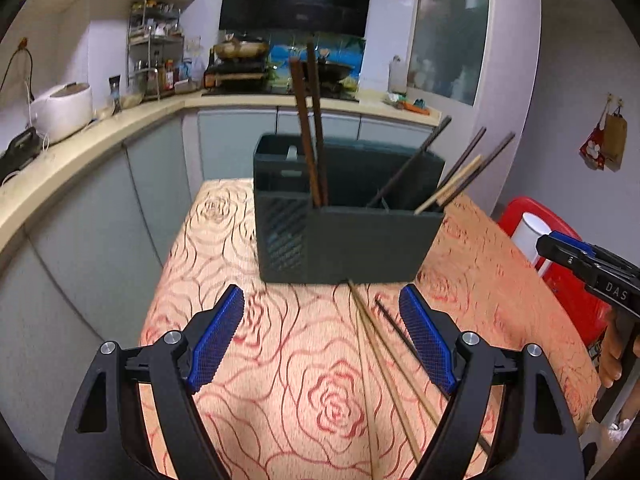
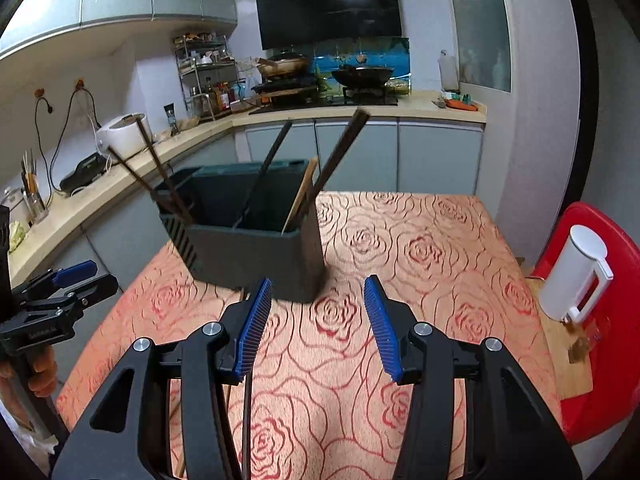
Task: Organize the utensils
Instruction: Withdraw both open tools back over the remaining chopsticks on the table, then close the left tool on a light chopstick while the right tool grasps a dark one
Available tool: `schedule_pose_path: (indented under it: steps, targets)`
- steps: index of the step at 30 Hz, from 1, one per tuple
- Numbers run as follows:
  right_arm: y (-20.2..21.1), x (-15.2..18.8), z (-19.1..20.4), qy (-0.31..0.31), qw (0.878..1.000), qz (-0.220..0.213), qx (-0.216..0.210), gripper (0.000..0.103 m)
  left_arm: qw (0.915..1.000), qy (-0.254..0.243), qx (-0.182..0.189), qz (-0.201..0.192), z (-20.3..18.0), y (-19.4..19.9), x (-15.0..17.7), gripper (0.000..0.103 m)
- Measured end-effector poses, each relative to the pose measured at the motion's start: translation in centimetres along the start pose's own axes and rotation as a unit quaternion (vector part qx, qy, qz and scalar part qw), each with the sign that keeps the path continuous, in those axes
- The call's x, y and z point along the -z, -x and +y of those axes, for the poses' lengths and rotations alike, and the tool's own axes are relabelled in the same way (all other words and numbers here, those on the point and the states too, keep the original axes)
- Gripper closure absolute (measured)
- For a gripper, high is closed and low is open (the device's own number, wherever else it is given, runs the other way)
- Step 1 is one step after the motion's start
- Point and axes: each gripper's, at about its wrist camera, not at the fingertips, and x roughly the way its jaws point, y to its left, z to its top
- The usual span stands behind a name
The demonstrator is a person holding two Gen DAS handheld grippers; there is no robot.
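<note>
- I have my left gripper [image 1: 322,336] low over the table [image 1: 224,240] with the rose-patterned orange cloth, its blue-padded fingers [image 1: 218,340] spread wide and nothing pressed between them.
- Between those fingers, toward the right one, loose chopsticks lie flat on the cloth: two pale wooden ones [image 1: 384,368] and a thin dark one [image 1: 394,326], running from near the holder's base back toward me.
- The dark grey-green plastic utensil holder [image 1: 360,248] stands upright on the table just beyond the left gripper's tips.
- Two dark brown chopsticks [image 1: 310,128] stand nearly upright in its left compartment; several more, dark ones and a pale wooden one [image 1: 448,190], lean out to the right from the larger compartment.
- My right gripper [image 2: 318,326] hovers over bare cloth near the holder's front right corner, fingers [image 2: 380,328] moderately apart and holding nothing.
- In the right wrist view a dark chopstick [image 2: 247,420] lies under the left finger; I cannot tell whether it touches the pad.
- A white plastic jug [image 2: 572,276] sits on a red stool [image 2: 608,360] beside the table's right edge.
- Kitchen counter [image 1: 120,128] behind carries a white rice cooker [image 1: 64,110].
</note>
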Motion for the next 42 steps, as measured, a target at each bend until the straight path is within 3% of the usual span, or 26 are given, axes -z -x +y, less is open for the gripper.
schedule_pose_path:
  steps: [15,42]
  targets:
    - [-0.7,7.2,0.9,0.007,0.999,0.045,-0.002,0.056,0.9988,-0.023,-0.021,0.037,-1.3,-0.6,7.2,0.024]
    - [0.5,13.2,2.4,0.036,0.997,0.070,-0.006,0.056,0.9967,-0.027,-0.026,0.072,-1.8,-0.1,11.5,0.023]
